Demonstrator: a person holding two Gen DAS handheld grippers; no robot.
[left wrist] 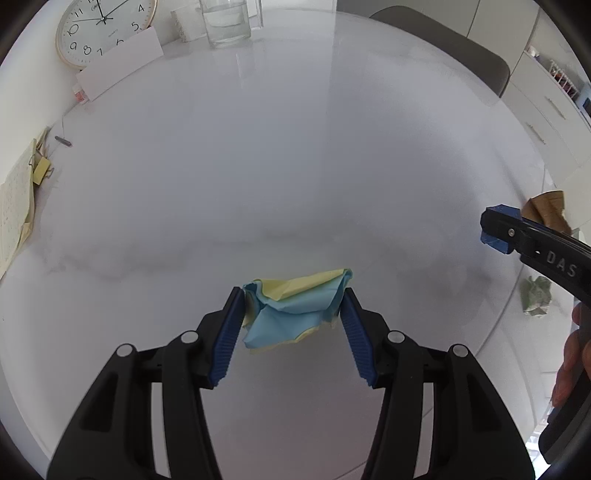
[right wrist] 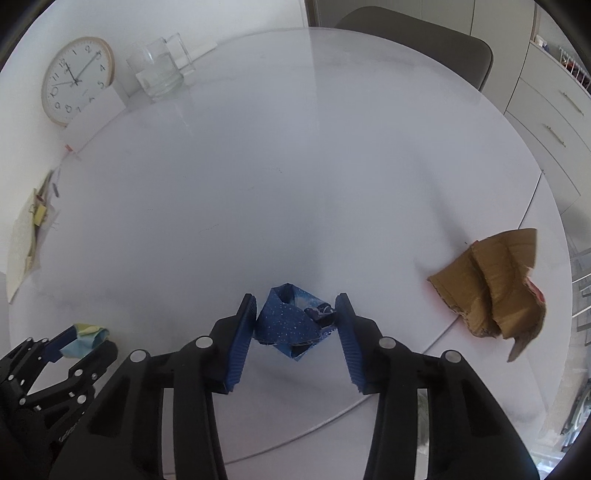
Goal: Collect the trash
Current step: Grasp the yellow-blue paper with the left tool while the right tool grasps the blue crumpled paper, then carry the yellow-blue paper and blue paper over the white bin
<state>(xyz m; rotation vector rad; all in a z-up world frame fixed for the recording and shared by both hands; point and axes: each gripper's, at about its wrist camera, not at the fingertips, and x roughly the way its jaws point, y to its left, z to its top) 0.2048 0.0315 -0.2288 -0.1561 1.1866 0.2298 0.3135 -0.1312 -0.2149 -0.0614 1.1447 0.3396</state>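
My left gripper [left wrist: 293,295] is shut on a crumpled blue and yellow paper [left wrist: 295,306] just above the round white table [left wrist: 280,166]. In the right wrist view that same gripper [right wrist: 85,338] and its paper [right wrist: 88,334] show at the lower left. My right gripper [right wrist: 296,299] has both pads against a crumpled dark blue paper with white specks [right wrist: 288,319], close over the table's near part. One fingertip of the right gripper [left wrist: 495,229] shows at the right edge of the left wrist view.
A torn piece of brown cardboard [right wrist: 491,284] lies near the table's right edge. A crumpled green paper [left wrist: 537,295] lies off the table on the floor. A clock [right wrist: 75,79], a white card [right wrist: 96,114] and a glass jar [right wrist: 159,66] stand at the back left. Clipped papers [right wrist: 26,240] lie at the left, and a chair [right wrist: 417,33] stands behind the table.
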